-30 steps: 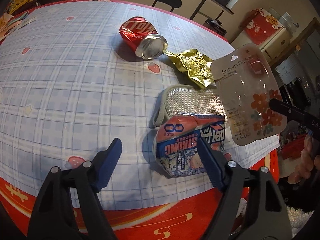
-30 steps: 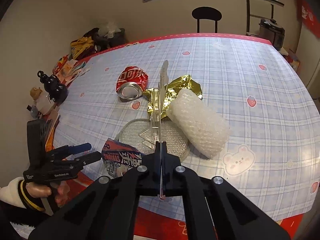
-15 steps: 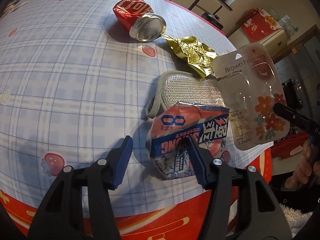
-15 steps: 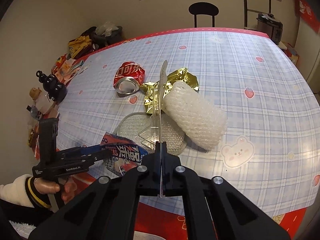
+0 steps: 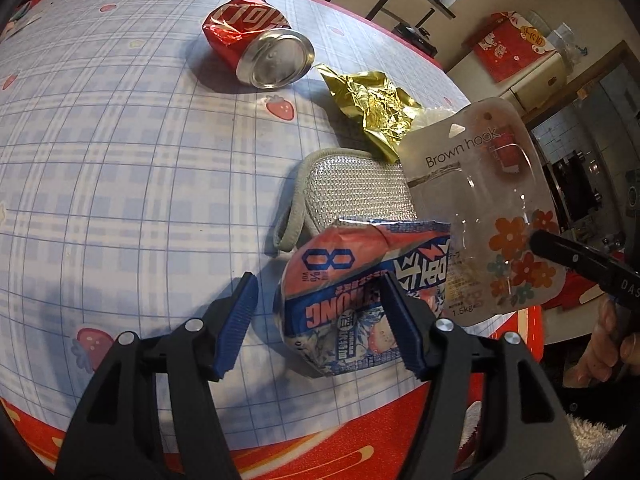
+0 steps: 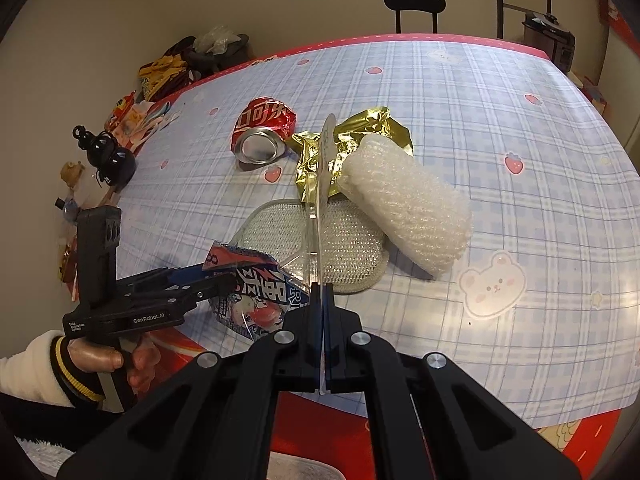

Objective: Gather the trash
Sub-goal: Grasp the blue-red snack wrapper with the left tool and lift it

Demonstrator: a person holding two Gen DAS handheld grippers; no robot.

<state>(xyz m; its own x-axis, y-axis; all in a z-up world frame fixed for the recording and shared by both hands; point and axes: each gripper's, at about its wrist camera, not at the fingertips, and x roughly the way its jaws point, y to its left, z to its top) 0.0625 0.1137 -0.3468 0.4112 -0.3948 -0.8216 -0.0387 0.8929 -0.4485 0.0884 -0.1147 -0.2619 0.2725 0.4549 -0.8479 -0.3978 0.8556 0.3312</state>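
One piece of trash is picked up, and the next one is about to be grabbed.

The right gripper (image 6: 322,300), at the bottom middle of its view, is closed tight on a clear plastic packet (image 5: 476,184) and holds it up off the table (image 6: 500,92). The left gripper (image 5: 320,320), low in its view, has just opened a little wider, and the crushed blue can (image 5: 348,292) sits between its blue pads (image 5: 236,320), but the pads are not squeezing it yet. Lots of trash is left on the table: a crushed red can (image 5: 256,48) at the upper middle, a gold wrapper (image 5: 372,104) beside it, a silver mesh pad (image 5: 356,196) in the middle, and a white bubble-wrap roll (image 6: 404,204). I think most of the job is yet to do.
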